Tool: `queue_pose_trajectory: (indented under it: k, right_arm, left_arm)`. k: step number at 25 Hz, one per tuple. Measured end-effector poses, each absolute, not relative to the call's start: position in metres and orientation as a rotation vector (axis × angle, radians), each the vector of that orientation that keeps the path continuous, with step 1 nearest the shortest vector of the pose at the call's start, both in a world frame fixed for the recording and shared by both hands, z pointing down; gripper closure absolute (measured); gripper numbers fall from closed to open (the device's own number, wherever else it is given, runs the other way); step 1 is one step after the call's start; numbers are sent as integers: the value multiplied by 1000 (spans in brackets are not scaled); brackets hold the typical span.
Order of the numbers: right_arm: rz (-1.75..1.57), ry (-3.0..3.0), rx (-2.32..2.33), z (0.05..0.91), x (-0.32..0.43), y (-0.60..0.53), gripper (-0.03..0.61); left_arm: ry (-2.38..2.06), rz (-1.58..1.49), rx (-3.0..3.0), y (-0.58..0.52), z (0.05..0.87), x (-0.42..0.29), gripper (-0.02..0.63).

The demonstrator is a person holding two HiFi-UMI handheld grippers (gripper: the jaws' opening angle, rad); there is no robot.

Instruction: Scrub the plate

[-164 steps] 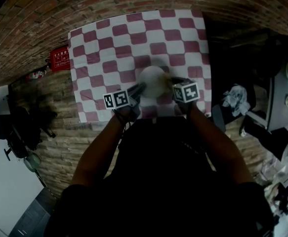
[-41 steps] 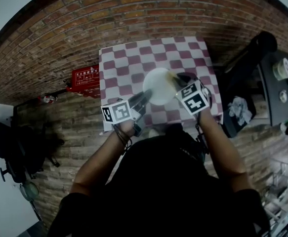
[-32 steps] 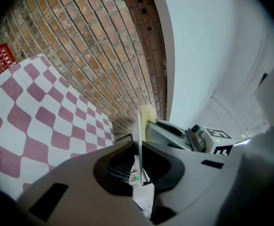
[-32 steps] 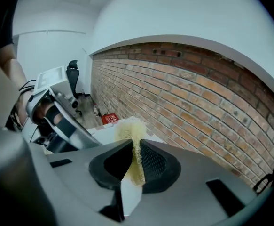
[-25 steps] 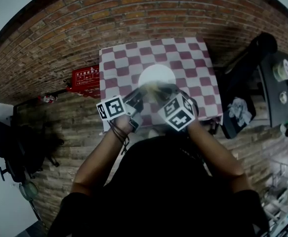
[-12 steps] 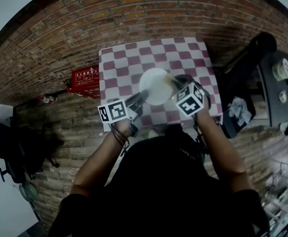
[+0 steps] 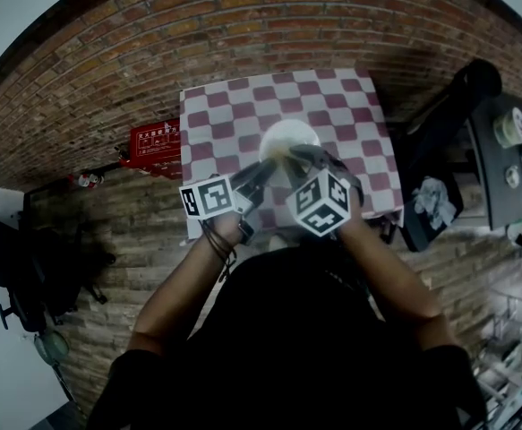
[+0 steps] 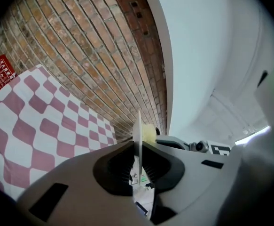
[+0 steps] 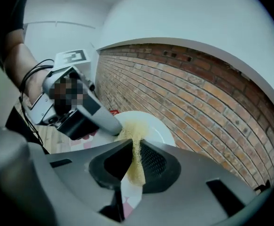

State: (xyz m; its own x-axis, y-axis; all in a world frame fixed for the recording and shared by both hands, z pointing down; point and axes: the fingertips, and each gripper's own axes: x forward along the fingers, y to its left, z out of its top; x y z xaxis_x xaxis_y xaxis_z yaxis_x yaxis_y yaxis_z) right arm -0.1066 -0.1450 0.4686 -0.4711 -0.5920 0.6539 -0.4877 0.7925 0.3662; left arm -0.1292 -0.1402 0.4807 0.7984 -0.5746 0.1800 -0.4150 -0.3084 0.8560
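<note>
Head view: only the far half of the plate (image 7: 289,135) shows. The left claw (image 7: 259,174) and right claw (image 7: 303,158) cover its near part. The near edge of the tabletop (image 7: 216,106) is hidden behind the hands and the person's head. Print on the red sign (image 7: 153,141) is too small to read.

Left gripper view: the plate is edge-on, so its face is unseen, and it hides most of the sponge (image 8: 149,134).

Right gripper view: the sponge's lower end disappears between the jaws. The left claw covers the plate's left rim.
</note>
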Motion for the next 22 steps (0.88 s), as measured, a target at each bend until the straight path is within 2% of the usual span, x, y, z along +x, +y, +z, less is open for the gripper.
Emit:
queue_pose_trajectory:
  k: [8, 16, 22]
  right_arm:
    - [-77, -2100, 690, 514, -85, -121, 531]
    - [0, -1997, 872, 515, -9, -164, 531]
    - [65, -2073, 975, 467, 10, -184, 531]
  left_arm:
    - [-799, -184, 1973, -149, 482, -150, 571]
    - [-867, 151, 2295, -149, 468, -154, 584]
    - [-974, 384, 2533, -156, 451, -157, 595]
